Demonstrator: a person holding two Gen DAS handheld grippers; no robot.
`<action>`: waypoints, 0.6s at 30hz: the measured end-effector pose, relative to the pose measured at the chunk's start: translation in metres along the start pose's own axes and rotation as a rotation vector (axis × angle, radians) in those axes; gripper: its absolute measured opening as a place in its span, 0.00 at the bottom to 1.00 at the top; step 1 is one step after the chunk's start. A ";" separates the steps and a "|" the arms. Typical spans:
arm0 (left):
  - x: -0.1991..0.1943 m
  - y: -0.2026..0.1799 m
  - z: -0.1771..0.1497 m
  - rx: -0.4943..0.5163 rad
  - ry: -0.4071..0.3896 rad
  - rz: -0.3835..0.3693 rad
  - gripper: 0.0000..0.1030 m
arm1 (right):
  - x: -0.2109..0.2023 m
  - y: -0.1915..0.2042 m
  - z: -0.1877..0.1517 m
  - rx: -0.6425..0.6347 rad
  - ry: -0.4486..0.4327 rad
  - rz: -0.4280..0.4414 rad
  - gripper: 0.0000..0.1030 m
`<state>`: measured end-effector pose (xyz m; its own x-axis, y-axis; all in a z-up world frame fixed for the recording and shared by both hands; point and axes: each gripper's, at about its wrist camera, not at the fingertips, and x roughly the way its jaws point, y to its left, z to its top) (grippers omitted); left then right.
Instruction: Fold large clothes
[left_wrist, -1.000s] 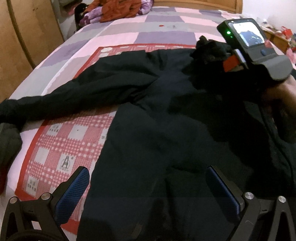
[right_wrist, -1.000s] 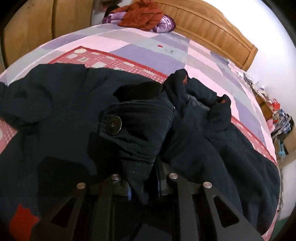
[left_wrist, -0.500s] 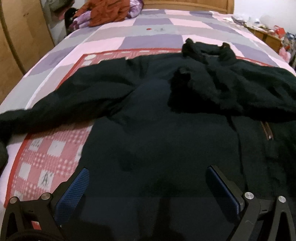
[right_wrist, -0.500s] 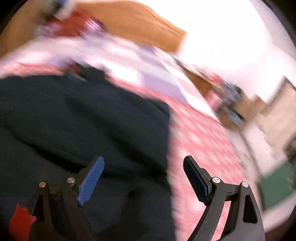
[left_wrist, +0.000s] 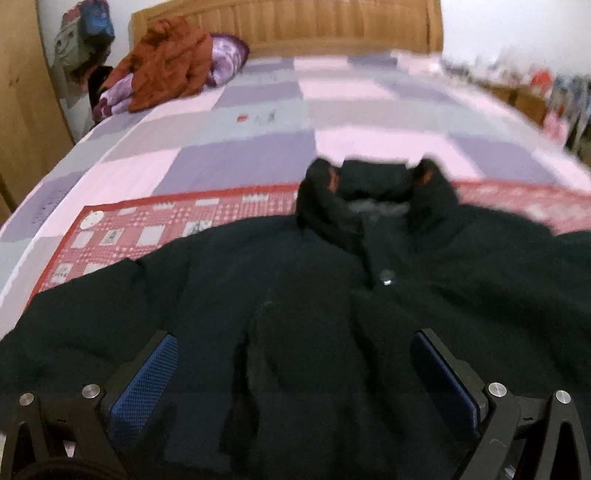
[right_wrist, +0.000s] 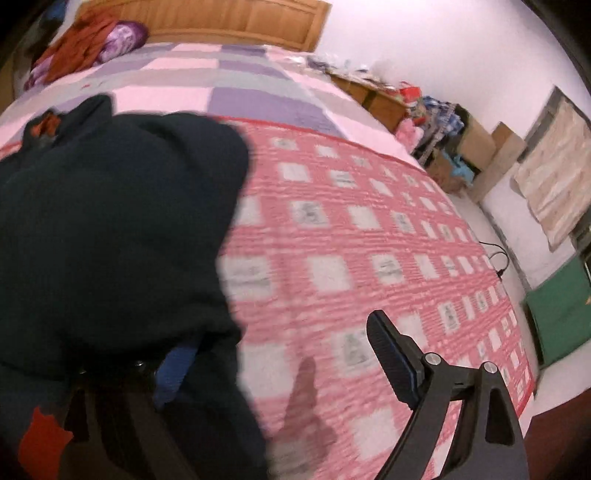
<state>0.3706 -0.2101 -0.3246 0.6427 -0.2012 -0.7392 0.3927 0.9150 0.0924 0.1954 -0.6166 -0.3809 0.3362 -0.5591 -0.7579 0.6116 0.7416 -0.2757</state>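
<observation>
A large dark navy coat (left_wrist: 314, 295) lies spread on the bed, collar (left_wrist: 373, 192) toward the headboard, a button (left_wrist: 386, 277) at its front. My left gripper (left_wrist: 295, 384) is open just above the coat's middle, holding nothing. In the right wrist view the coat (right_wrist: 110, 221) fills the left side and its edge drapes over my left blue pad (right_wrist: 173, 373). My right gripper (right_wrist: 280, 358) is open at the coat's right edge, over the red checked blanket (right_wrist: 369, 240).
The bed has a pink, purple and grey patchwork cover (left_wrist: 295, 118) and a wooden headboard (left_wrist: 288, 26). An orange-red jacket on a purple pillow (left_wrist: 166, 70) lies at the far left. A wardrobe (left_wrist: 22, 110) stands left. Cluttered boxes (right_wrist: 443, 125) and floor lie right of the bed.
My right gripper has let go of the coat's cuff, opened and swung right to the coat's edge. My left gripper has moved up the coat toward the collar, still open.
</observation>
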 end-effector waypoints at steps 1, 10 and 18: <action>0.023 -0.003 0.000 0.009 0.065 0.040 1.00 | 0.006 -0.014 -0.001 0.059 0.022 0.013 0.98; 0.061 0.014 -0.029 -0.113 0.225 0.030 1.00 | -0.026 -0.045 -0.021 0.097 0.004 0.140 0.98; -0.010 -0.011 -0.003 -0.010 -0.047 -0.043 1.00 | -0.117 0.047 0.013 -0.194 -0.342 0.243 0.98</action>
<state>0.3578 -0.2169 -0.3207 0.6558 -0.2566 -0.7100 0.4141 0.9086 0.0540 0.1940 -0.5211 -0.2972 0.6901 -0.4265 -0.5847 0.3513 0.9037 -0.2446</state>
